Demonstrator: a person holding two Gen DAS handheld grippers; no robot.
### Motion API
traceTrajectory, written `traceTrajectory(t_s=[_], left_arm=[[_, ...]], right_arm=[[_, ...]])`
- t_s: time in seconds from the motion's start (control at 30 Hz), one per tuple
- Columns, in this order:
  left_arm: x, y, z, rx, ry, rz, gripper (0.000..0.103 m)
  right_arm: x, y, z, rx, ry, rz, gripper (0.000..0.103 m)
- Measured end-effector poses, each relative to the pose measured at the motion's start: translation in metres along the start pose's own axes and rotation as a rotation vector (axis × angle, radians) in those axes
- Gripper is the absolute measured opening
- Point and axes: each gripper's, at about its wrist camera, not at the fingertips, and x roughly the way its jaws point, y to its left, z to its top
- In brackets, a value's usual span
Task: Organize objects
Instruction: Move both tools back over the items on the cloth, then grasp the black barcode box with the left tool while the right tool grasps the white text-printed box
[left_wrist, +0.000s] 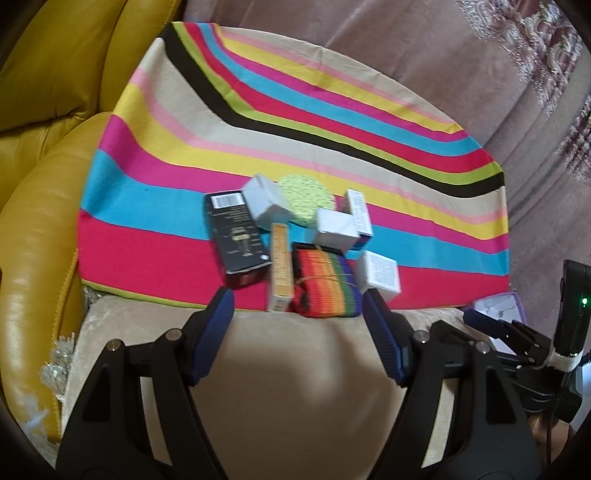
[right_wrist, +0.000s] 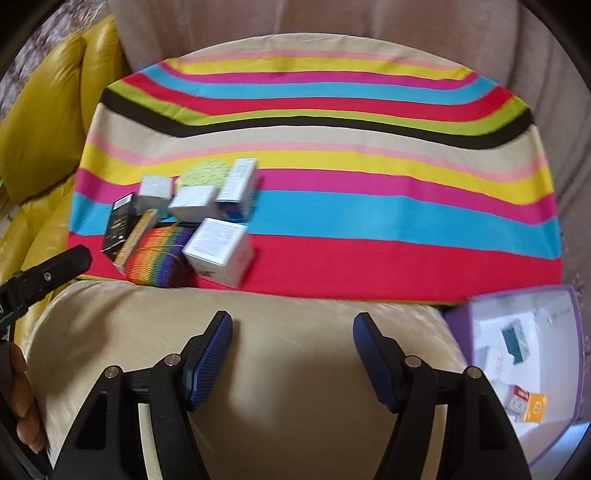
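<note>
A cluster of small boxes lies on a striped cloth: a black box, an orange box, a rainbow pouch, white boxes, and a green round sponge. The cluster also shows in the right wrist view, with the pouch and a white box. My left gripper is open and empty just in front of the pouch. My right gripper is open and empty over the beige cushion, right of the cluster.
A purple-rimmed white box holding several small packs sits at the right of the cushion. A yellow leather armrest is on the left. The sofa back rises behind the cloth.
</note>
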Motion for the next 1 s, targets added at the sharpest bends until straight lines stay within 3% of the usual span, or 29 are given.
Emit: traceTrajectory(t_s=[0.33, 1.0], left_arm=[[0.012, 0.035, 0.011, -0.065, 0.051, 0.05, 0.075], [0.04, 0.041, 0.039, -0.115, 0.097, 0.074, 0.075]], right_arm=[[0.026, 0.034, 0.029, -0.041, 0.029, 0.049, 0.069], [0.06, 0.048, 0.053, -0.044, 0.043, -0.009, 0.067]])
